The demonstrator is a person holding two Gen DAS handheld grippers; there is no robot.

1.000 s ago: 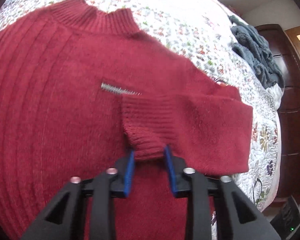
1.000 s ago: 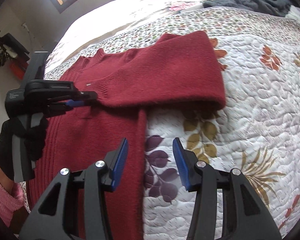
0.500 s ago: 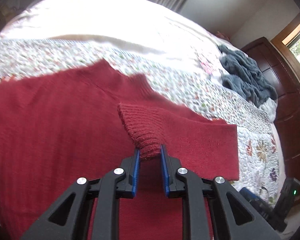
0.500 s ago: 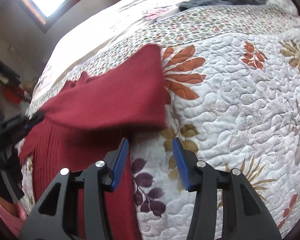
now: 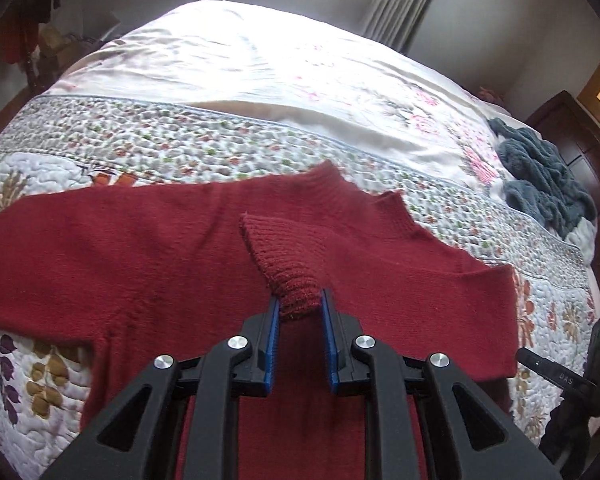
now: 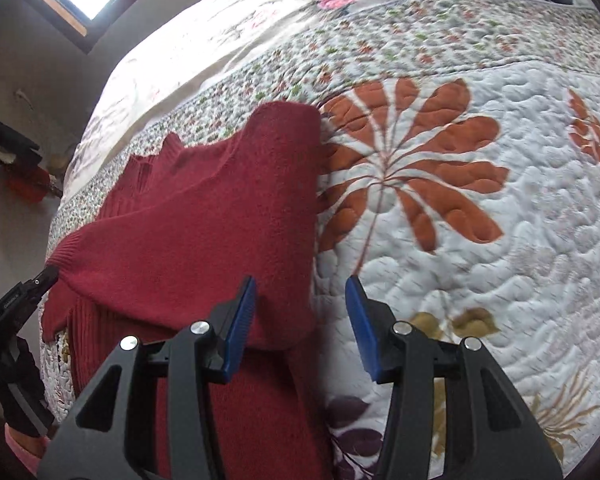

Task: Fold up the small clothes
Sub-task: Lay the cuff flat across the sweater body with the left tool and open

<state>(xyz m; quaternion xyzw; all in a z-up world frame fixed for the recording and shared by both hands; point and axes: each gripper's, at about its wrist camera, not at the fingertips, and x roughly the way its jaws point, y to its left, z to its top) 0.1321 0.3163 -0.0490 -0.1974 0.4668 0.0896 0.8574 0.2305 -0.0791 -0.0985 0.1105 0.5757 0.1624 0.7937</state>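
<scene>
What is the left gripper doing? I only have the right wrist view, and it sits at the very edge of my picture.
Observer: The left gripper has its jaws shut on the ribbed cuff of a sleeve.
Operator: Where is that cuff over the sweater?
Observer: Over the chest of the red sweater, just below the collar, and it looks lifted off the fabric.
Operator: And the other sleeve?
Observer: The other sleeve is not folded yet. It lies stretched out flat on the quilt.
</scene>
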